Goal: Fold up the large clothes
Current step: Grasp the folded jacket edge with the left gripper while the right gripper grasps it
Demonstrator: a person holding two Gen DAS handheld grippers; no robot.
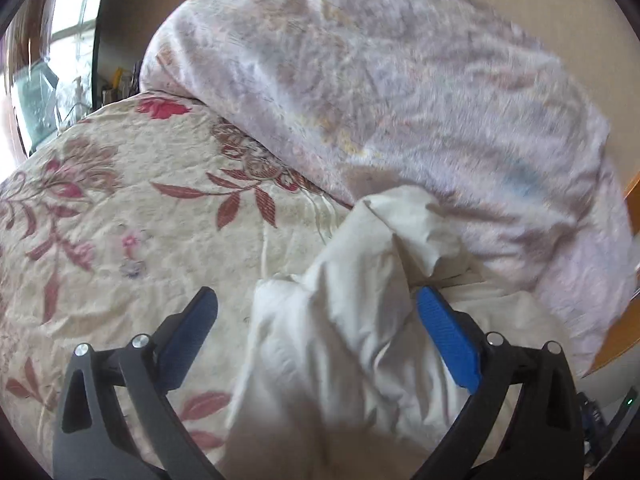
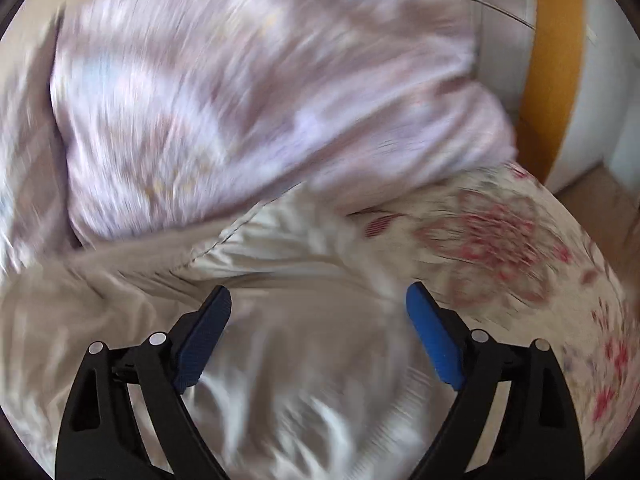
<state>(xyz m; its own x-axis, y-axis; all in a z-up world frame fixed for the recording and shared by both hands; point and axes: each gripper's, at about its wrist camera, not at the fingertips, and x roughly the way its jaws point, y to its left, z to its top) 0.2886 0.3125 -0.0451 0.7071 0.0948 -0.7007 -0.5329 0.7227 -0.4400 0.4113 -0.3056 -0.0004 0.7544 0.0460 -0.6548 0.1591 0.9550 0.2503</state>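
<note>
In the lower middle of the left wrist view, our left tool (image 1: 316, 304) stands wide open with nothing held, its two blue pads well apart. The white garment (image 1: 352, 320) lies crumpled on the bed's floral bedspread (image 1: 120, 208), filling most of the gap between the pads and leaning toward the right-hand one; a raised fold runs from the bottom centre of the frame up toward the middle. Behind it, across the upper right, a bulky lilac quilt (image 1: 400, 80) is heaped.

In the right wrist view (badly smeared by motion blur) our right tool (image 2: 318, 300) is likewise spread wide and empty. The white garment (image 2: 280, 340) spreads below and straight ahead of it, with a stitched edge slanting from centre left up toward the middle; the lilac quilt (image 2: 240, 100) fills the upper frame, and the floral bedspread (image 2: 520, 260) shows at the right.

We judge both tools about equally near, each with cloth directly ahead between its pads; the garment is not yet laid flat.
</note>
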